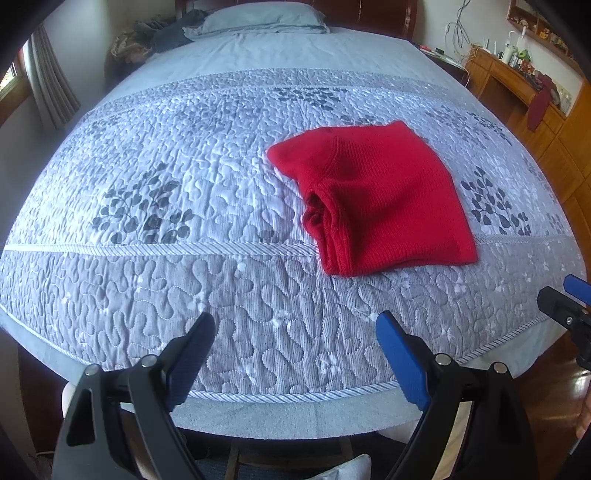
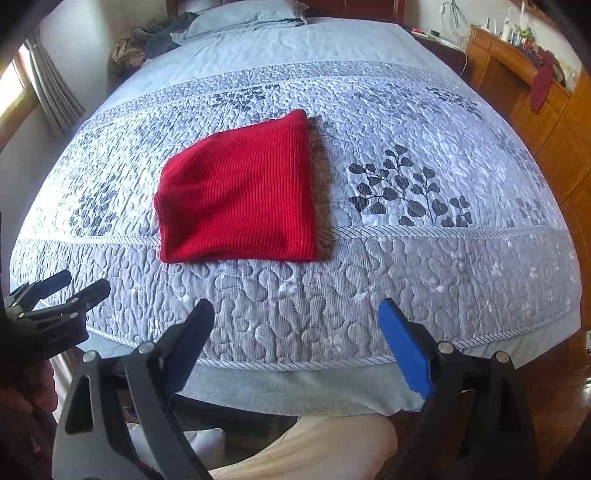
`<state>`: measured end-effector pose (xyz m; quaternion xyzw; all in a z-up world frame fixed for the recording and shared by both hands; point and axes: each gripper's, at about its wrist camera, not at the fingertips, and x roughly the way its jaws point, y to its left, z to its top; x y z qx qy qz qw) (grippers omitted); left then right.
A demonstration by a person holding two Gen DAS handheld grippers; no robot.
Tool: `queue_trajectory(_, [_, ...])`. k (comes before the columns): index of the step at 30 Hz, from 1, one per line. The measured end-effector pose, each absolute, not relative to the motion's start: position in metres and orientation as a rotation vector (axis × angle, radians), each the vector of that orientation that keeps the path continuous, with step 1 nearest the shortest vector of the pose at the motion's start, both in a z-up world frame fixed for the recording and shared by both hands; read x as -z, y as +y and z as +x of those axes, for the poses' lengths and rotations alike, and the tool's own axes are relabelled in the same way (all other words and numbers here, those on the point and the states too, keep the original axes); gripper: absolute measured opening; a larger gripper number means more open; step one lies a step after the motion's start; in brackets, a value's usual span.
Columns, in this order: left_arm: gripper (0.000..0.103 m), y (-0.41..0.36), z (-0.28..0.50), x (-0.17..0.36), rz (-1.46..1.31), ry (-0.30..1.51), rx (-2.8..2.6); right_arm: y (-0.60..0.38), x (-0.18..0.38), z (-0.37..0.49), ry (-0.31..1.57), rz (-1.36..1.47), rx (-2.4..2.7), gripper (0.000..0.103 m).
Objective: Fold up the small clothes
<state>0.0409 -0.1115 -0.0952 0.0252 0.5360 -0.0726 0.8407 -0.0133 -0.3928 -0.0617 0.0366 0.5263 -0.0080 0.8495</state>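
A red knitted garment [image 1: 373, 195] lies folded into a compact rectangle on the grey quilted bed cover [image 1: 184, 177]. In the right wrist view the same red garment [image 2: 240, 195] shows a brown furry trim [image 2: 321, 177] along its right edge. My left gripper [image 1: 295, 328] hovers open over the near edge of the bed, well short of the garment, nothing between its fingers. My right gripper [image 2: 295, 317] is likewise open and empty near the bed's front edge. Each gripper shows at the other view's side: the right gripper [image 1: 569, 299], the left gripper [image 2: 59, 291].
A pillow [image 1: 262, 18] and dark piled clothes [image 1: 162, 33] lie at the bed's head. A wooden desk [image 1: 517, 81] with clutter stands along the right wall, a dark red cloth [image 1: 539, 103] hanging from it. A curtain [image 1: 51, 88] hangs at the left.
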Motion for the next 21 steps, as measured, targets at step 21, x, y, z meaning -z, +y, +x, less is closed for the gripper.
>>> queue_trajectory(21, [0.089,-0.1132,0.0434,0.0978,0.071,1.136,0.150,-0.3882,0.0642,-0.0123,1.114,0.087,0.003,0.090])
